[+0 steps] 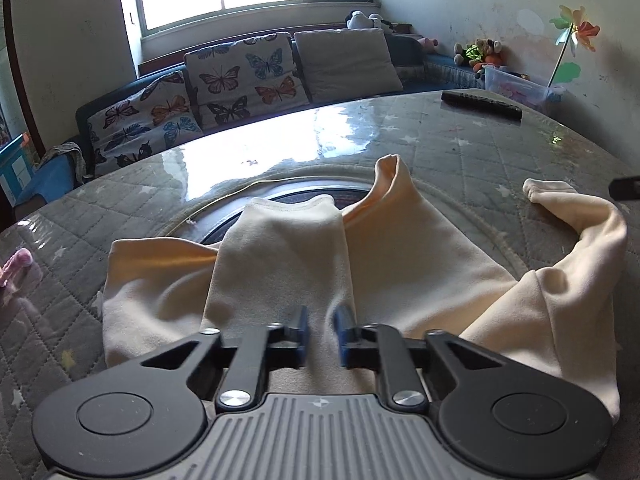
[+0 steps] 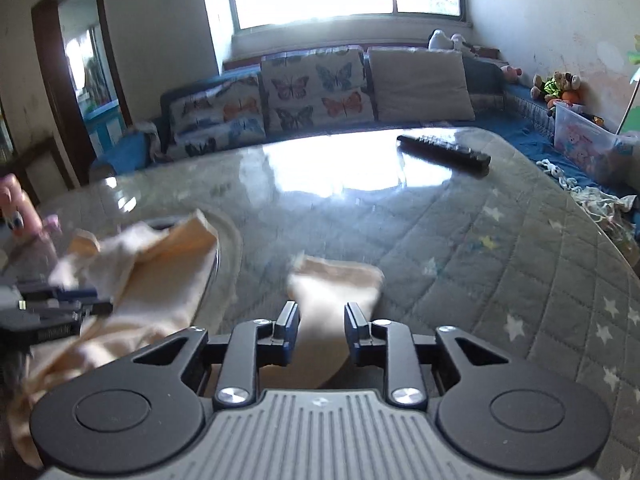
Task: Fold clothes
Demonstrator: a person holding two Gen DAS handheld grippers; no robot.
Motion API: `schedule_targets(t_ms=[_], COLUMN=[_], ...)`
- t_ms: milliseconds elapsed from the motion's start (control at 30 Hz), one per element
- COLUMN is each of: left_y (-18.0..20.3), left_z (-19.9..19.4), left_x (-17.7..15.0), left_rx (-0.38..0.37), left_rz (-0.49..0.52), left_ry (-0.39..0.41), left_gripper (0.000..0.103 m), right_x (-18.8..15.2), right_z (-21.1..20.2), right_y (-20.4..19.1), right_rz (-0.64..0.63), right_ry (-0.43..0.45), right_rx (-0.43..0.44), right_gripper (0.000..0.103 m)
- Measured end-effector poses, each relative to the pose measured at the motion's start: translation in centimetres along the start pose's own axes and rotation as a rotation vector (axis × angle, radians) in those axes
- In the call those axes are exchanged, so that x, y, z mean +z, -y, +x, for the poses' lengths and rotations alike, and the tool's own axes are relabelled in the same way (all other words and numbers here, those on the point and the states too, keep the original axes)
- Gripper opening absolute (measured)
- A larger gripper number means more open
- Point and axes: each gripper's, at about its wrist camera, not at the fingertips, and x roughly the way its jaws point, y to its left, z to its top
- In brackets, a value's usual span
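Landmark is the cream garment (image 1: 280, 272), lying flat-ish in the middle of the quilted grey surface (image 1: 480, 144) with one panel folded over itself. Off its left edge there's a small pink thing (image 1: 16, 268) (too blurry to name). The left gripper (image 1: 320, 332) sits over the garment's near edge, jaws narrow with a slim gap, fabric underneath; can't tell if it's pinched. Behind the garment, butterfly cushions (image 1: 240, 76) on a sofa. Far right behind it, a black remote (image 1: 482, 105). The right gripper (image 2: 322, 326) has its jaws partly apart, a sleeve (image 2: 336, 280) running between them. No readable writing anywhere.
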Motion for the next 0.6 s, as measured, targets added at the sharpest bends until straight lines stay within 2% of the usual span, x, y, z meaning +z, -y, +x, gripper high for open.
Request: schedule_targets(t_ms=[100, 267, 333, 433, 567, 600], left_y=[-0.3, -2.1, -3.0, -3.7, -3.4, -3.1], left_z=[-0.5, -2.6, -3.6, -4.6, -4.7, -4.5], left_x=[-0.1, 0.0, 0.0, -0.1, 0.4, 0.5], left_rx=[0.020, 0.058, 0.074, 0.089, 0.065, 0.056], left_rz=[-0.002, -0.052, -0.078, -0.093, -0.097, -0.093], left_ry=[0.017, 0.063, 0.081, 0.097, 0.084, 0.080], left_gripper=[0.001, 0.000, 0.000, 0.000, 0.002, 0.003], right_x=[0.9, 0.7, 0.4, 0.1, 0.1, 0.0], right_z=[1.6, 4.8, 5.9, 6.4, 6.9, 7.1], right_y=[1.8, 4.6, 5.5, 5.5, 4.5, 4.1], right_rz=[0.081, 0.138, 0.163, 0.163, 0.104, 0.081], right_ry=[-0.004, -0.033, -0.052, -0.043, -0.038, -0.039], right_rx=[0.009, -0.081, -0.084, -0.068, -0.075, -0.085], right_gripper=[0.025, 0.025, 0.026, 0.026, 0.026, 0.023])
